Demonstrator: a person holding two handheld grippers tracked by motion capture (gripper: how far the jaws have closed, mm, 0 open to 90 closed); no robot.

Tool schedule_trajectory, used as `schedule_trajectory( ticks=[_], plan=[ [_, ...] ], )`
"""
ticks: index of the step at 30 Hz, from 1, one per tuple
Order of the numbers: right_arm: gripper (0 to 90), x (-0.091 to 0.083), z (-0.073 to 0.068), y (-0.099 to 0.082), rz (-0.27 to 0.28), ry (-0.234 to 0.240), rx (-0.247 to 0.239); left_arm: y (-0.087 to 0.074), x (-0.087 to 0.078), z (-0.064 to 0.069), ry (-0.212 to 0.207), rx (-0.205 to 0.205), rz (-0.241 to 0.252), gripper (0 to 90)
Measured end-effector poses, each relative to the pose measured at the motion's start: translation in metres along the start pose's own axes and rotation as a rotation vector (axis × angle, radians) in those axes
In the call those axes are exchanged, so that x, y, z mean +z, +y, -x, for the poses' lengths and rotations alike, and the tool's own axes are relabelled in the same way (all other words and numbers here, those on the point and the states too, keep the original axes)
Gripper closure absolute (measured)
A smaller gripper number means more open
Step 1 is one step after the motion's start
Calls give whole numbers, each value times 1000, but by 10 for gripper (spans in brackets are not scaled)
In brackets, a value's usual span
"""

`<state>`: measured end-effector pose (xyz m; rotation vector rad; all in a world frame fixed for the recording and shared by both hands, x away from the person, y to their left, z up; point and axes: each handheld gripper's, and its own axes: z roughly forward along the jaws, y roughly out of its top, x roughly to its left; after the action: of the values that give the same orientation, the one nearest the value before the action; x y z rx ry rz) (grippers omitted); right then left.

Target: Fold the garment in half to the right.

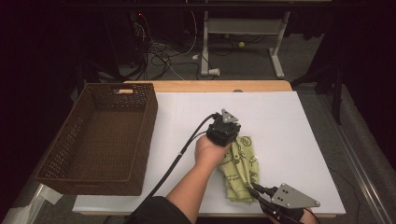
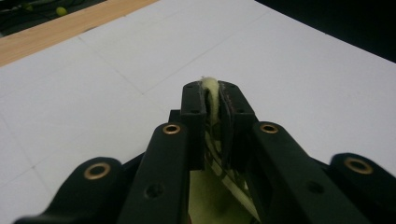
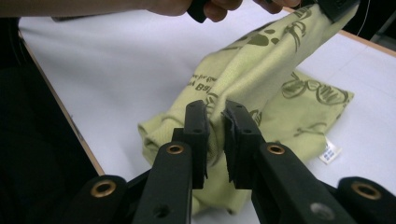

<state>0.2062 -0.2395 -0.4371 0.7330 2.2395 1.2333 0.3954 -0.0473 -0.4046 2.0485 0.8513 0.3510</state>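
A yellow-green cloth (image 1: 242, 169) with dark printed figures lies bunched on the white table top (image 1: 280, 121), right of centre. My left gripper (image 1: 227, 132) is over its far end, shut on a fold of the cloth (image 2: 211, 88) that pokes up between its jaws. My right gripper (image 1: 254, 191) is at the cloth's near end by the table's front edge. It is shut on a gathered fold of the cloth (image 3: 243, 79), which stretches up from its jaws toward the left hand (image 3: 187, 5).
A brown woven basket (image 1: 70, 140) stands at the table's left side, with nothing in it. A bare wooden strip (image 1: 205, 86) runs along the far edge. Cables and a desk frame (image 1: 243, 42) are on the floor beyond. A white label (image 3: 329, 151) hangs from the cloth.
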Motion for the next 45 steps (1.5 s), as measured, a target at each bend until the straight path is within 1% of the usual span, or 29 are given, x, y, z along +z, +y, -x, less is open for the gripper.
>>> schedule_trajectory(
  ticks=[2,4,8,11,15,16,19,21,22,24,26,29,30,32,34,36,37,39,40,41,42,43,45],
  plan=[
    [822,0,1,-2,-9,-2,7,-1,6,1,-7,-7,-10,788],
    [822,1,3,-5,-19,0,3,-3,10,1,-14,-18,-15,787],
    [821,5,3,-11,-58,3,-4,-6,16,2,-20,-15,-26,787],
    [821,6,3,-12,-71,-4,-11,-8,20,3,-26,-21,-27,786],
    [821,7,4,-16,-97,-1,-17,-13,27,4,-32,-18,-34,784],
    [821,8,4,-17,-102,1,-12,-14,29,4,-34,-20,-38,785],
    [821,9,5,-17,-108,1,-13,-16,34,3,-40,-29,-45,784],
    [821,9,5,-17,-109,4,-14,-17,34,3,-45,-33,-45,770],
    [821,9,5,-17,-111,5,-12,-16,34,2,-50,-34,-41,754],
    [821,10,5,-18,-111,6,-10,-14,30,1,-38,-36,-34,704],
    [821,11,6,-18,-113,9,-6,-12,26,-1,-40,-59,-28,618],
    [821,11,6,-18,-112,8,-2,-11,16,-4,-41,-68,-3,510],
    [821,11,6,-18,-111,8,-2,-11,11,-5,-42,-67,1,490],
    [820,11,6,-18,-112,6,0,-12,2,-6,-32,-51,2,456],
    [820,11,6,-18,-113,6,-5,-16,-7,-9,-37,-45,5,450],
    [820,11,5,-17,-115,4,-5,-23,-15,-13,-45,-44,1,456],
    [820,11,5,-17,-116,4,-4,-26,-18,-14,-51,-42,-2,484],
    [819,12,5,-17,-116,6,-2,-35,-26,-15,-70,-31,-7,568],
    [819,12,5,-17,-118,5,-3,-39,-30,-15,-91,-19,-9,648],
    [819,12,4,-17,-118,6,-3,-43,-33,-13,-104,-4,-8,714],
    [819,12,4,-17,-119,6,-3,-47,-37,-7,-114,31,-14,771],
    [818,12,4,-17,-120,5,-2,-51,-40,-2,-128,50,-14,795],
    [818,12,4,-17,-121,5,-3,-58,-44,10,-164,78,-13,796]
  ],
)
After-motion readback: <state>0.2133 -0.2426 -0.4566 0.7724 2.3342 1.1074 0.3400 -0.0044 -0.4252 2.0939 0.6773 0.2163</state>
